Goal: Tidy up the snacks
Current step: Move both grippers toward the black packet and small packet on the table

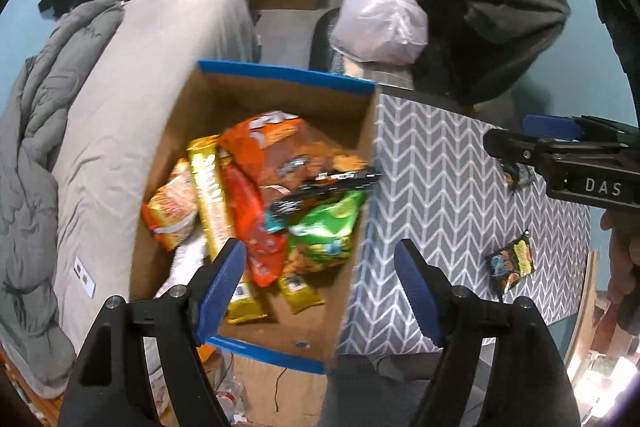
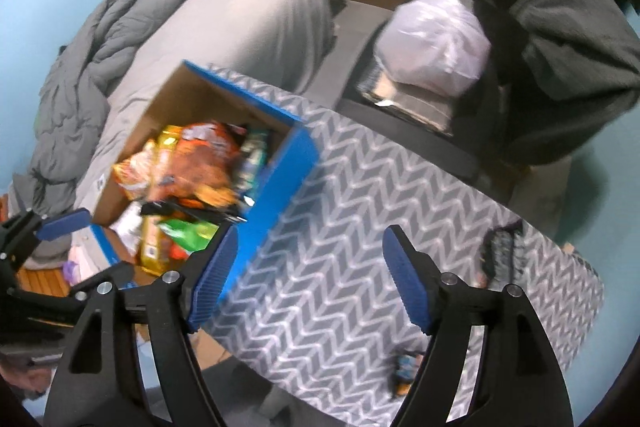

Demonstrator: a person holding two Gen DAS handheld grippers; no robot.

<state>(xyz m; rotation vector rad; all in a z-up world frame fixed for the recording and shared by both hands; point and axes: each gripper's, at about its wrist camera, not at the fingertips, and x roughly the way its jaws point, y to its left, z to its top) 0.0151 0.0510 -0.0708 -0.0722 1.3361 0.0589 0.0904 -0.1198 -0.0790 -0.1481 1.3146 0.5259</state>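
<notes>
My left claw point(image 1: 320, 291) stood wide and empty above the box point(image 1: 288, 77) of snacks. My right claw point(image 2: 310, 277), likewise spread and empty, was nearer the small dark packet point(image 1: 511, 263) lying on the bench point(image 1: 440, 167), right of the box.

**Colours on your table**

Your box point(image 1: 352, 89) is brown card inside with a bright blue rim and blue outer wall. In it you see an orange bag point(image 1: 280, 147), a gold pack point(image 1: 208, 187), a red pack point(image 1: 248, 223) and a green bag point(image 1: 324, 231). The cloth point(image 1: 440, 179) is grey with a white chevron pattern. A black packet point(image 1: 510, 263) with yellow print lies on it. Your pads point(image 1: 222, 287) are blue on black fingers.
</notes>
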